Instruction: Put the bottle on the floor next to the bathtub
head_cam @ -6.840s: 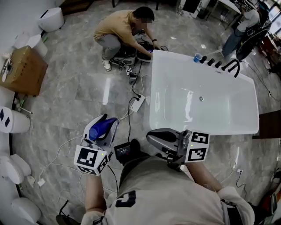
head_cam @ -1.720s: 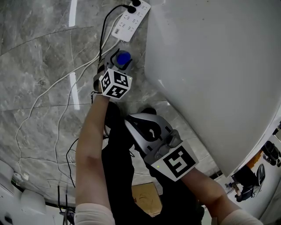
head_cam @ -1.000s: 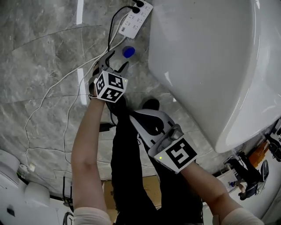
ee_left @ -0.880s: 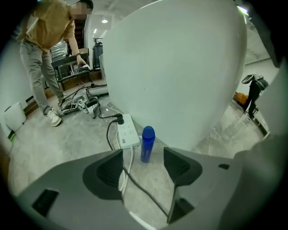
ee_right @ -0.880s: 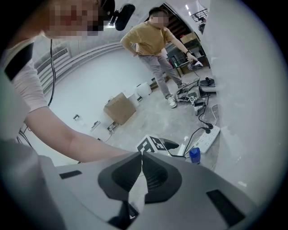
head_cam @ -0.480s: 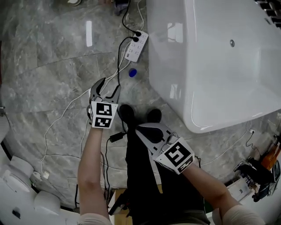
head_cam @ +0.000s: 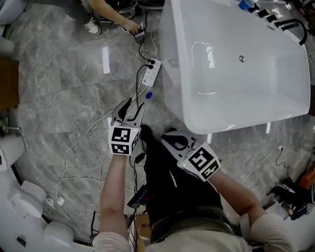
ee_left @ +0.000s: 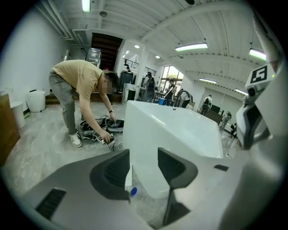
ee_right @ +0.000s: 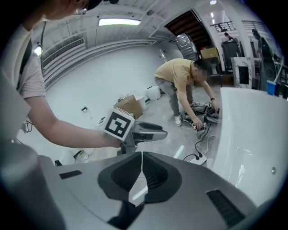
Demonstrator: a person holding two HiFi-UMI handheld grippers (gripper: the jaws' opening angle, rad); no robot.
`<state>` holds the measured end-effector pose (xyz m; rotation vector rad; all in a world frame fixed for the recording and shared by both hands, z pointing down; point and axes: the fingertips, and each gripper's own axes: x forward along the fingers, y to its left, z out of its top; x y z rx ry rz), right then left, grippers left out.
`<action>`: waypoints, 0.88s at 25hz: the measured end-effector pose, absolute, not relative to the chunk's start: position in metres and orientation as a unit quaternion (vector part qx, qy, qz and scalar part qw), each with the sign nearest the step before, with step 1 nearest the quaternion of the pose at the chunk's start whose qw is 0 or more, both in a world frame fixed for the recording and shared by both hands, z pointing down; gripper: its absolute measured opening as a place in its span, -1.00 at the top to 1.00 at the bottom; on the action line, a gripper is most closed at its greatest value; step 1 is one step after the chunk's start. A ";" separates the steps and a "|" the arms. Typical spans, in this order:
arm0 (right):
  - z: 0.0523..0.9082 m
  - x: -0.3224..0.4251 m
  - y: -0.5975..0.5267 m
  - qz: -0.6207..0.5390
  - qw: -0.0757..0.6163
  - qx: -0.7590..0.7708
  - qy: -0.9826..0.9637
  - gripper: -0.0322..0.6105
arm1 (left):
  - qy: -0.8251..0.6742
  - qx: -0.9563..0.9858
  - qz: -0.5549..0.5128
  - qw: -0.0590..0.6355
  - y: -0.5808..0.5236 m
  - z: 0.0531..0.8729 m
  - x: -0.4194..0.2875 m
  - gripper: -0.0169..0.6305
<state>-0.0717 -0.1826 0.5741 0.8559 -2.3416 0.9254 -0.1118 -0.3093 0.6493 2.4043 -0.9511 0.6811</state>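
Note:
The bottle (head_cam: pixel 148 95), clear with a blue cap, stands on the grey marble floor close to the white bathtub (head_cam: pixel 170 59). My left gripper (head_cam: pixel 134 105) hovers a short way back from the bottle. Its jaws are closing and nothing is between them. In the left gripper view the bottle's blue cap (ee_left: pixel 133 192) shows low between the jaws of the left gripper (ee_left: pixel 144 168), with the bathtub (ee_left: pixel 180 130) behind. My right gripper (head_cam: pixel 170 139) is held near my legs, shut and empty. In its own view, the jaws of the right gripper (ee_right: pixel 141 173) meet.
A white power strip (head_cam: pixel 151 72) and cables lie on the floor beside the tub, just beyond the bottle. A person (head_cam: pixel 106 10) crouches over gear at the far end. White toilets (head_cam: pixel 24 197) stand at the left. Black taps (head_cam: pixel 288 24) sit on the tub's far rim.
My left gripper has drawn back from the bottle, which stays on the floor by the tub. Its jaws have narrowed. The head view has risen and shows more of the room.

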 end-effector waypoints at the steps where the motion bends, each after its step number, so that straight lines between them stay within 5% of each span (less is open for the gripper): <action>1: 0.563 -0.066 -0.184 0.335 0.238 0.316 -0.855 0.81 | -0.344 0.877 0.243 0.233 -0.307 0.631 -0.109 0.20; 22: 0.352 -0.057 -0.151 0.256 0.212 0.248 -0.910 0.81 | -0.322 0.901 0.181 0.225 -0.201 0.351 -0.090 0.22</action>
